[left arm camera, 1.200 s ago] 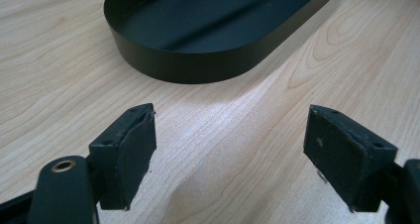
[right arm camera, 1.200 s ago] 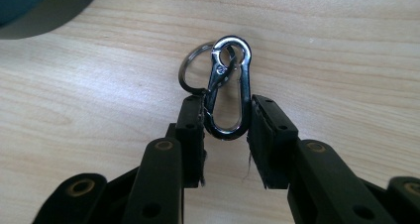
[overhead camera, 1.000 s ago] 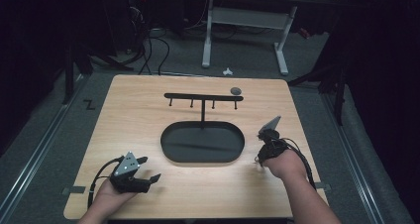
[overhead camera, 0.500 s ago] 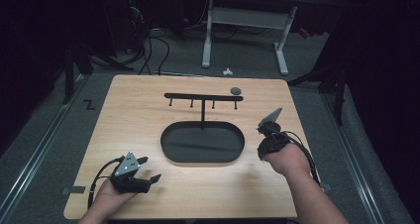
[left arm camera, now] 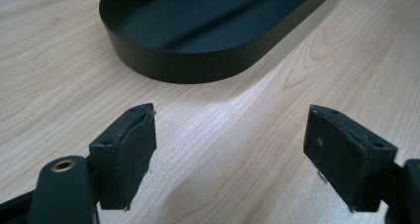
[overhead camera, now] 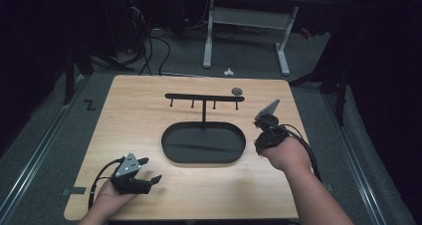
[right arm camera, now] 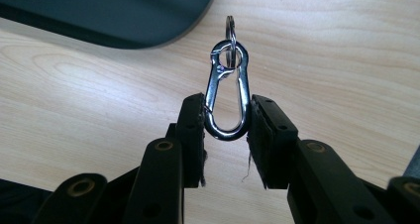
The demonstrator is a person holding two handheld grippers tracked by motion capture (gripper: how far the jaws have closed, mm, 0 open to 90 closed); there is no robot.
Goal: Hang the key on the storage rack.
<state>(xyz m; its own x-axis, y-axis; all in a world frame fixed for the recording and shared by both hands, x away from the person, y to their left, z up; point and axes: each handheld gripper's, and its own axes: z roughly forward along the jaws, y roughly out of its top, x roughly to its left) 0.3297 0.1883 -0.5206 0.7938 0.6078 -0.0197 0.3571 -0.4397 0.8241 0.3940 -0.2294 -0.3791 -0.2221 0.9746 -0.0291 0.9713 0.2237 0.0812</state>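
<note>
Right now the right gripper (right arm camera: 227, 117) pinches a silver carabiner clip (right arm camera: 227, 92) with a small key ring (right arm camera: 230, 30) above the wooden table (overhead camera: 139, 120), right of the black oval tray (overhead camera: 204, 143); the left gripper (left arm camera: 230, 152) rests near-left, jaws spread wide, holding nothing

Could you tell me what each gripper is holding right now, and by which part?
The right gripper pinches a metal clip by the two sides of its lower loop; its ring end points away. The left gripper is open, holding nothing.
</note>
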